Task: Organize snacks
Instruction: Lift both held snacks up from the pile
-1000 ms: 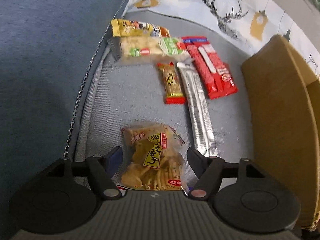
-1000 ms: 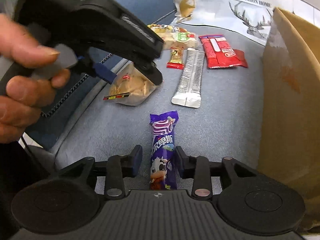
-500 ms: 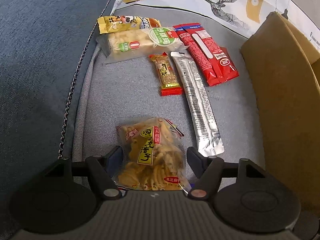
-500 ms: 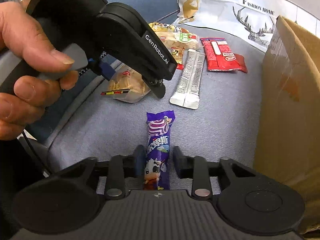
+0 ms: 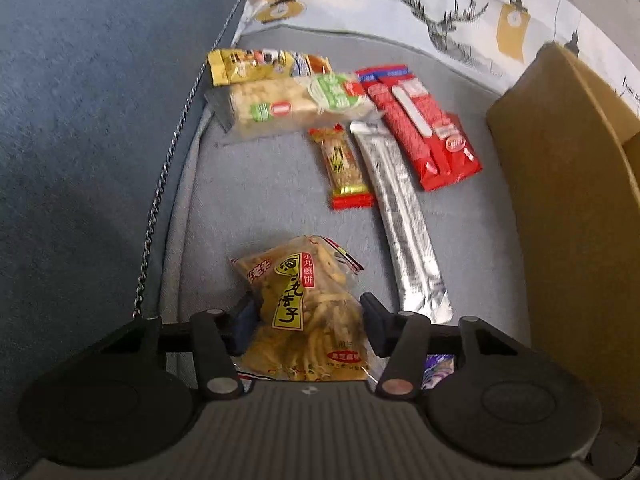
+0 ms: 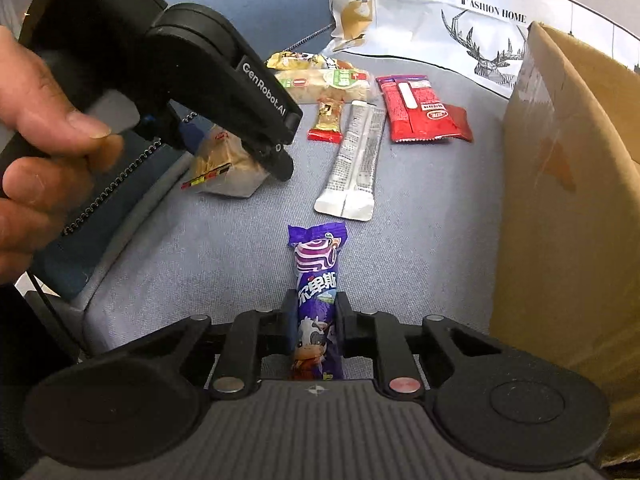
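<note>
Two grips form at once: the right gripper (image 6: 317, 322), open a second ago, is now clamped on the purple candy bar (image 6: 318, 280) lying on the grey cushion (image 6: 432, 216); the left gripper (image 5: 308, 322) is closing around the yellow fried-noodle snack bag (image 5: 304, 308), pads near or touching. Both seem ready for the cardboard box (image 6: 568, 200).

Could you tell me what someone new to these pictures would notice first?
Most striking is the purple candy bar pinched in the right gripper, low in the right wrist view. Next comes the left gripper, its jaws closing around a crinkly yellow snack bag on the grey cushion. Behind lie a red packet and a silver sachet, with a cardboard box at the right.
</note>
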Available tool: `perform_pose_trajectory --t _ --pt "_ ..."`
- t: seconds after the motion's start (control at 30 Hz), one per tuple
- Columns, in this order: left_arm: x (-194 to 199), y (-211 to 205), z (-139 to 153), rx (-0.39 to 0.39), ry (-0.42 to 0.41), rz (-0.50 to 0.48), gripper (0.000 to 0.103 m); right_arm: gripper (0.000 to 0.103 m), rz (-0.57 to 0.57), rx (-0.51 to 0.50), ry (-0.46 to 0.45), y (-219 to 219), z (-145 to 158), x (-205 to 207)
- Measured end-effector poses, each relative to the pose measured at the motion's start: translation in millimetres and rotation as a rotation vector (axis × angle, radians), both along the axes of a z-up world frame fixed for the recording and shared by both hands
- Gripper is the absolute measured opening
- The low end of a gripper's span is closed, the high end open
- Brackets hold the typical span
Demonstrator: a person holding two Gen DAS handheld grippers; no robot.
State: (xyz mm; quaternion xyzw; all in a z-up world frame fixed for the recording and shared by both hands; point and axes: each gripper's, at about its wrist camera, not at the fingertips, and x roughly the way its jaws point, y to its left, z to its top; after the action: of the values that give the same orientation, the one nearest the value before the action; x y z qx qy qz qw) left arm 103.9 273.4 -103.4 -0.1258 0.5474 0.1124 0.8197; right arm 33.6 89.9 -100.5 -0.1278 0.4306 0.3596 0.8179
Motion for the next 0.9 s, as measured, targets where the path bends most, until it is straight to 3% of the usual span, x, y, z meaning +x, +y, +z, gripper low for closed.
perform_pose_trajectory --t 0.27,0.57,0.9 --pt "-1 -3 -3 0.013 0.004 -0.014 0.06 0.019 0.01 -0.008 -0.014 1 0 -1" --pt "-6 3 10 -0.008 -0.067 0.014 0.058 0.017 0.017 0.016 -0.092 -2 12 -9" --pt "-22 7 43 -0.014 -0.25 0.074 0.058 0.017 -0.003 0.066 -0.195 -14 36 -20"
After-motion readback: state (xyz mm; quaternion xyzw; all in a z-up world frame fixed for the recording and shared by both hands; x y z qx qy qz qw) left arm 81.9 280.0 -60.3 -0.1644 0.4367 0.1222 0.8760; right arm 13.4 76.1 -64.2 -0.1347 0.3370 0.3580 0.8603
